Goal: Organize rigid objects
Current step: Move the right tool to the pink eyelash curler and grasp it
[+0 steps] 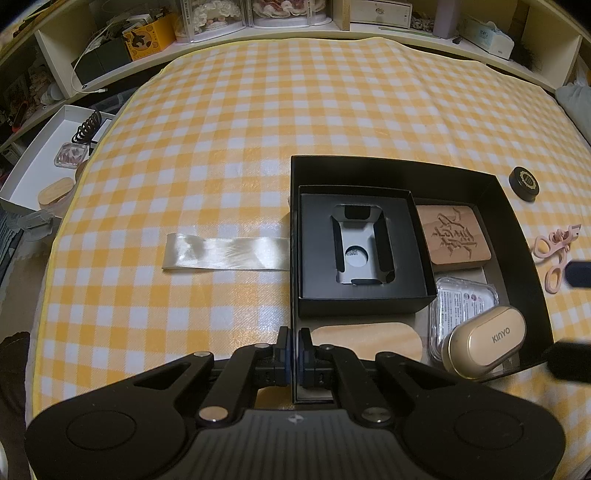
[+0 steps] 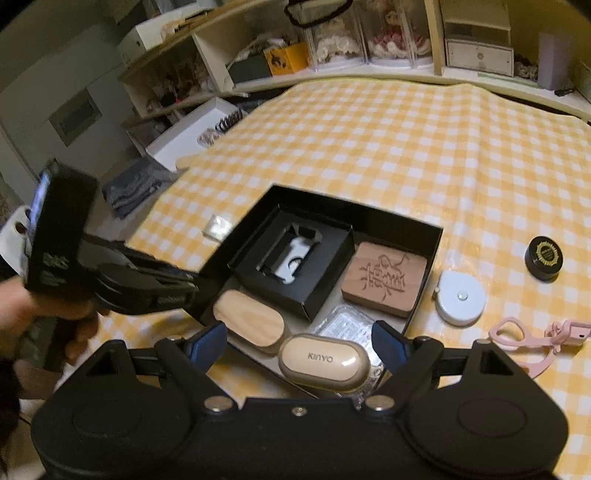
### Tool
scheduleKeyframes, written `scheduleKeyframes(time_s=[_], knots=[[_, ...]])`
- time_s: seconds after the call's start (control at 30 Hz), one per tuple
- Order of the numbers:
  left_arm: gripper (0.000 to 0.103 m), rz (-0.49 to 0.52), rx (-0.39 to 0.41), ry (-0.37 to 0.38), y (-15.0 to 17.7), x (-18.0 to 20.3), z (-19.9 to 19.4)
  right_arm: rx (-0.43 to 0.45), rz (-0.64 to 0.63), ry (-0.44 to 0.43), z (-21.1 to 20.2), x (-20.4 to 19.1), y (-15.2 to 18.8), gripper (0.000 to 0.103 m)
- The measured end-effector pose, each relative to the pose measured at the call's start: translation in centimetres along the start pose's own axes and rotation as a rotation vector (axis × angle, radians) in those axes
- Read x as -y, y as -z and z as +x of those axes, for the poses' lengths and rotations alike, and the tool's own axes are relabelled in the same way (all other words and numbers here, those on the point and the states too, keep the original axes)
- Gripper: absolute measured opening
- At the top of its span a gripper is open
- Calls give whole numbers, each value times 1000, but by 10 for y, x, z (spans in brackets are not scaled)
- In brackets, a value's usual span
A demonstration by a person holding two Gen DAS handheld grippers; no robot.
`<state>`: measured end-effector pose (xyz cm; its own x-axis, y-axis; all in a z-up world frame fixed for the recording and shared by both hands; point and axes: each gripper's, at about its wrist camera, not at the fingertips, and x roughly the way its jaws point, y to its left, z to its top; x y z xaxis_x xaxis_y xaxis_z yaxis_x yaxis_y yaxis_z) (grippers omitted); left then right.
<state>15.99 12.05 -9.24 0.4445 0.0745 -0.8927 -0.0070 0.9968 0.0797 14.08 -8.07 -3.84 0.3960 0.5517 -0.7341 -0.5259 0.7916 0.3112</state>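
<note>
A large black box [image 1: 517, 221] [image 2: 424, 236] lies open on the checked cloth. Inside are a smaller black box [image 1: 314, 295] [image 2: 314, 295], a carved wooden block [image 1: 456, 234] [image 2: 384, 277], a light wooden oval [image 1: 365, 339] [image 2: 247, 321], a clear plastic case [image 1: 461, 299] [image 2: 347, 325] and a beige KINYO earbud case [image 1: 487, 341] [image 2: 323, 362]. My left gripper [image 1: 294, 341] [image 2: 184, 291] is shut on the box's near-left wall. My right gripper [image 2: 299, 341] is open, its jaws either side of the KINYO case, apart from it; its fingertips [image 1: 565, 360] show at the left view's right edge.
Right of the box lie a black round tin [image 1: 522, 182] [image 2: 545, 256], a white tape measure [image 2: 460, 297] and a pink eyelash curler [image 1: 554, 251] [image 2: 535, 338]. A satin ribbon [image 1: 225, 253] trails left of the box. A white tray [image 1: 40, 155] [image 2: 188, 129] and shelves [image 1: 295, 22] border the cloth.
</note>
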Motion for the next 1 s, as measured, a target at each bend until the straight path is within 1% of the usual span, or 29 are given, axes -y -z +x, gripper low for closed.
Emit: scheduleKeyframes(time_s=[0.13, 0.23, 0.27, 0.3, 0.33, 0.4, 0.53, 0.63, 0.8, 1.0], knots=[[4, 0, 0, 0, 0, -1, 0, 70, 38, -11, -24, 10, -7, 89], [4, 1, -1, 0, 0, -1, 0, 135, 66, 5, -42, 24, -12, 92], [4, 0, 0, 0, 0, 0, 0, 157, 78, 16, -48, 29, -13, 92], [4, 1, 0, -1, 0, 0, 0, 182, 97, 32, -54, 36, -13, 95], [4, 1, 0, 0, 0, 0, 0, 203, 113, 44, -58, 42, -14, 101], [4, 0, -1, -1, 0, 0, 0, 249, 150, 74, -67, 59, -14, 101], [4, 0, 0, 0, 0, 0, 0, 310, 199, 156, -78, 89, -17, 103], [4, 0, -1, 0, 0, 0, 0, 325, 231, 238, -80, 110, -16, 103], [4, 0, -1, 0, 0, 0, 0, 310, 269, 373, -76, 144, -11, 103], [4, 0, 0, 0, 0, -1, 0, 251, 322, 461, -62, 178, -2, 103]])
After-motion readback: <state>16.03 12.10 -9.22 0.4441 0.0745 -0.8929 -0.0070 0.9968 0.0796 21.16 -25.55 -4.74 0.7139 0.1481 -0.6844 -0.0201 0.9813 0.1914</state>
